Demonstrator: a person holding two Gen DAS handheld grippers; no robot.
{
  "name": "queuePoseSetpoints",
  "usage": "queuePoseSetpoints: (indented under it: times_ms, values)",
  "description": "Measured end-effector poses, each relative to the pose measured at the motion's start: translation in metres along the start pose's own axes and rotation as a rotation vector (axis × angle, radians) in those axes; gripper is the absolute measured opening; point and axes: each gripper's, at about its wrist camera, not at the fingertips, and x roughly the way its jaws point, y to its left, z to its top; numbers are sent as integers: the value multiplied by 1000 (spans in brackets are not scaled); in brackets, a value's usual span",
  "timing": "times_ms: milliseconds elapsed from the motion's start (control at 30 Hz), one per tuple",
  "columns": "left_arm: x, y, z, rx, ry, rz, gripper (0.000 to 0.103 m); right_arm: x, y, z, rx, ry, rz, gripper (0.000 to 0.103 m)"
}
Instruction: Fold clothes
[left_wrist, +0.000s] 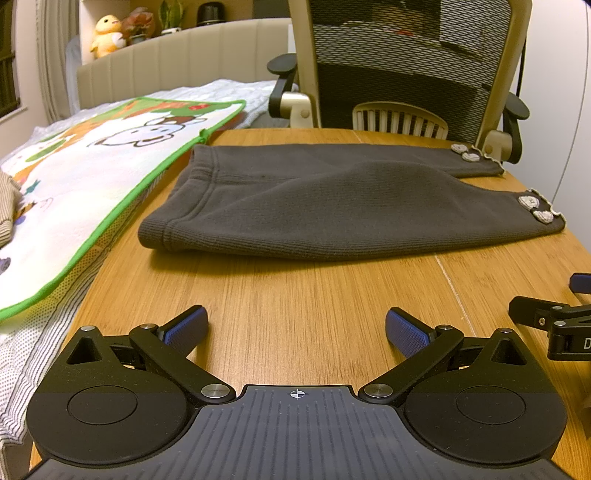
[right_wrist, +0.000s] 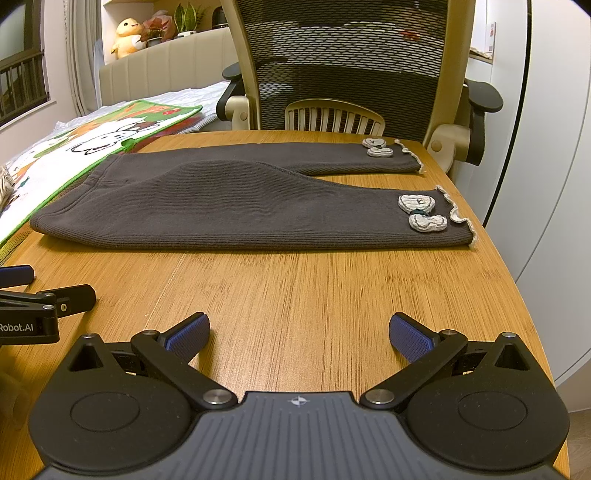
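A pair of dark grey pants (left_wrist: 332, 210) (right_wrist: 236, 206) lies flat on the wooden table (left_wrist: 295, 295) (right_wrist: 295, 288), waistband to the left, both legs running right. Pale patches (right_wrist: 421, 212) and frilled trim mark the cuffs. My left gripper (left_wrist: 297, 330) is open, low over bare wood in front of the pants, nothing between its blue pads. My right gripper (right_wrist: 299, 334) is open too, in front of the nearer leg, holding nothing. Each gripper shows at the edge of the other's view: the right one (left_wrist: 554, 325), the left one (right_wrist: 40, 306).
A mesh office chair (left_wrist: 406, 62) (right_wrist: 351, 62) stands behind the table's far edge. A cartoon blanket with green trim (left_wrist: 103, 173) (right_wrist: 92, 147) lies on the bed at left, touching the table. The table's right edge (right_wrist: 509, 277) drops off near a white cabinet.
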Motion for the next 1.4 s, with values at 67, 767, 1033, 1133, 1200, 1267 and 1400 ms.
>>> queuePoseSetpoints:
  times_ms: [67,767,1033,1133,1200,1267,1400]
  values:
    - [0,0,0,0,0,0,103,0,0,0,0,0,0,103]
    - [0,-1,1,9,3,-6,103,-1,2,0,4,2,-14,103]
    - [1,-1,2,15,10,-14,103,0,2,1,9,4,-20,103]
    - [1,-1,2,16,12,-15,103,0,2,1,9,5,-21,103]
    - [2,-1,3,19,15,-17,103,1,2,2,7,9,-19,103]
    - [2,-2,4,23,17,-20,103,2,2,3,4,14,-17,103]
    - [3,-2,5,28,21,-24,103,3,4,4,-12,18,2,103]
